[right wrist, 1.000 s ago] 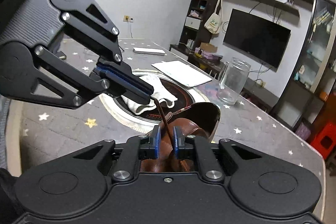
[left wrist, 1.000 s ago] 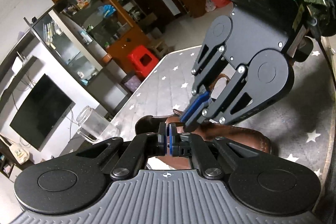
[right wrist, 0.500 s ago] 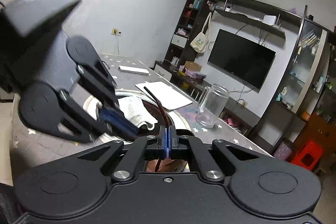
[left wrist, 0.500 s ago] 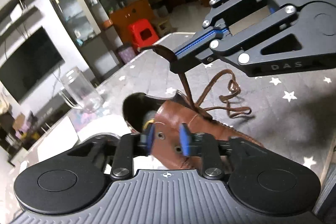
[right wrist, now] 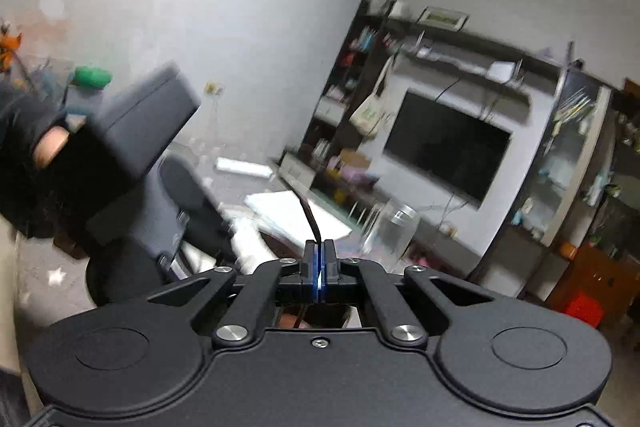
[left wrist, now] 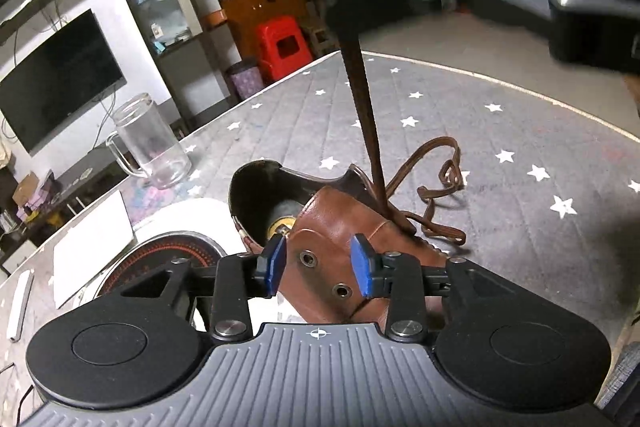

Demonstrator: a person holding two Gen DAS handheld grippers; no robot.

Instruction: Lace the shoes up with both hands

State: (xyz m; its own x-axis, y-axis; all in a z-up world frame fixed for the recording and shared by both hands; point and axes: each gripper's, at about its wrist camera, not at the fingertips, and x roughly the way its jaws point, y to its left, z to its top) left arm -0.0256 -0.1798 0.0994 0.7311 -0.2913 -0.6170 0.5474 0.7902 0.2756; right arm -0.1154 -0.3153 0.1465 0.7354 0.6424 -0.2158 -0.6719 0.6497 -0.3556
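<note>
Right tool [right wrist: 319, 263] pinches lace [left wrist: 366, 115] taut, upper centre. Left tool [left wrist: 318, 265] opening, empty, astride shoe [left wrist: 340, 223]. Pull steadily; brace the shoe against lifting.

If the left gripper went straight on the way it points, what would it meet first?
Most likely the brown shoe: its eyelet flap sits right between the opening pads of the left gripper, which do not seem to press on it. Depth is hard to judge, but nothing else lies nearer in that line.
</note>
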